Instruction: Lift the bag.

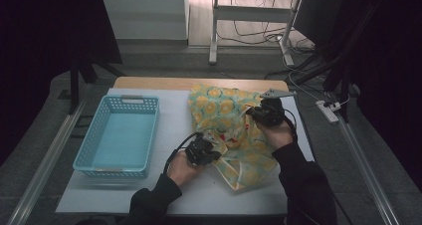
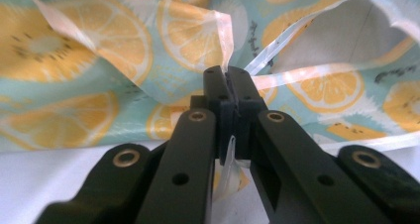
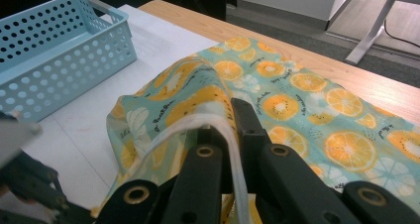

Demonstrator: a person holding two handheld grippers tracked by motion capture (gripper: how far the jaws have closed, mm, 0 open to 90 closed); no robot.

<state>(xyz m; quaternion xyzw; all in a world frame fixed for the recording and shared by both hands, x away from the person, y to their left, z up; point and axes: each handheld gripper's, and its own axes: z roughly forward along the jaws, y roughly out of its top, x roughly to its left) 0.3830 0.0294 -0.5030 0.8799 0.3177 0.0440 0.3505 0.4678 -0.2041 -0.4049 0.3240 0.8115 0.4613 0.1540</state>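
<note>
left hand-held gripper (image 2: 231, 83) pinching cloth (image 2: 99, 85) hem | right hand-held gripper (image 3: 227, 117) apparently pinching hem too

Basket (image 1: 118, 135) left of bag (image 1: 234, 130) (both on table (image 1: 149, 195)).

Dim room, my bench lit from the far side.

I face a wooden-edged table (image 1: 149, 82) topped with a white sheet (image 1: 174, 120), on grey carpet (image 1: 40, 150). Beyond it: a white-legged metal desk frame (image 1: 215, 31) on pale wood-look flooring (image 1: 239, 16), loose black cables (image 1: 259, 36), a white power strip (image 1: 328, 110). Black curtains (image 1: 45, 31) hang on both sides.
</note>
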